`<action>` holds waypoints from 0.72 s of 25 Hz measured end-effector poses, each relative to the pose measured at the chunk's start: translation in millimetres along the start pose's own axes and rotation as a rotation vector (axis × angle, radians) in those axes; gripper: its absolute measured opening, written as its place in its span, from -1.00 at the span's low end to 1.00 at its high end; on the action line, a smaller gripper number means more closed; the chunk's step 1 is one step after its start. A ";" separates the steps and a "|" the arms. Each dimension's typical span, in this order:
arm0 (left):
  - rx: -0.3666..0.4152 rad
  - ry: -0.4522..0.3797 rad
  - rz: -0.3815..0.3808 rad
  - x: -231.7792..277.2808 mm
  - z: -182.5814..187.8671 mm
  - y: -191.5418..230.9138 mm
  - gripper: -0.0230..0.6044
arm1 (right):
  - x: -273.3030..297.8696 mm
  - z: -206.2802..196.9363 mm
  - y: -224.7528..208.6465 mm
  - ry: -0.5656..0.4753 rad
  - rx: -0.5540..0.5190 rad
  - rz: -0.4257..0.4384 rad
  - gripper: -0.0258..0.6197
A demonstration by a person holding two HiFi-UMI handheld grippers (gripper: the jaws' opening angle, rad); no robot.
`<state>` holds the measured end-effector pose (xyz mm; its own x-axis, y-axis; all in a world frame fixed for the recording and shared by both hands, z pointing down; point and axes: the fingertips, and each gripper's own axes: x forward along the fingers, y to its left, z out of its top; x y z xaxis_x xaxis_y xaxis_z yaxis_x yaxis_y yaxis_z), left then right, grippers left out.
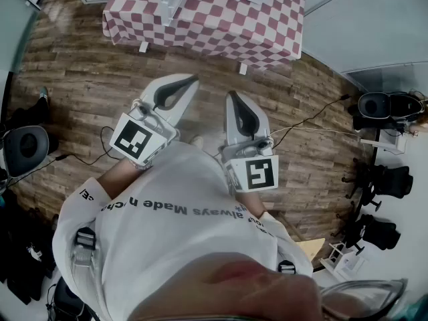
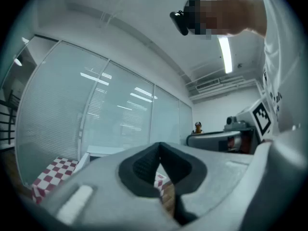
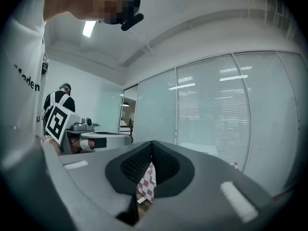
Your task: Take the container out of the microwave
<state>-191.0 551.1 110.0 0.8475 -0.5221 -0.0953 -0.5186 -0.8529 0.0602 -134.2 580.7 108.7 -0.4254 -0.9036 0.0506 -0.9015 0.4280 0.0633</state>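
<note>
Jaws of the left gripper (image 1: 192, 81) and right gripper (image 1: 231, 95) are pressed together, pinching nothing. Both are near the white shirt (image 1: 180, 212). On the far checkered tabletop (image 1: 214, 25), no container can be made out.

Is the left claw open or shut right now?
Shut. In the left gripper view, the left claw has its two tips touching, with nothing between them.

The room was lit coolly by a long white ceiling strip light (image 2: 224, 54), mirrored as streaks in the frosted glass wall (image 2: 120, 114). Edges were bent strongly and corners darkened in all views.
</note>
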 end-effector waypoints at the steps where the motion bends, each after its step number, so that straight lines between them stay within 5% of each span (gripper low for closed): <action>1: -0.001 0.001 0.002 -1.0 -0.1 1.1 -0.92 | 0.8 0.3 0.6 0.001 0.000 0.001 -0.92; 18: -0.027 -0.001 0.002 -12.5 -3.2 23.9 -0.92 | 24.1 0.1 11.1 -0.003 0.005 -0.004 -0.92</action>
<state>-213.7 537.2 115.7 0.8462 -0.5242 -0.0958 -0.5175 -0.8512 0.0868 -154.5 563.7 110.5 -0.4221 -0.9053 0.0472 -0.9036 0.4244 0.0584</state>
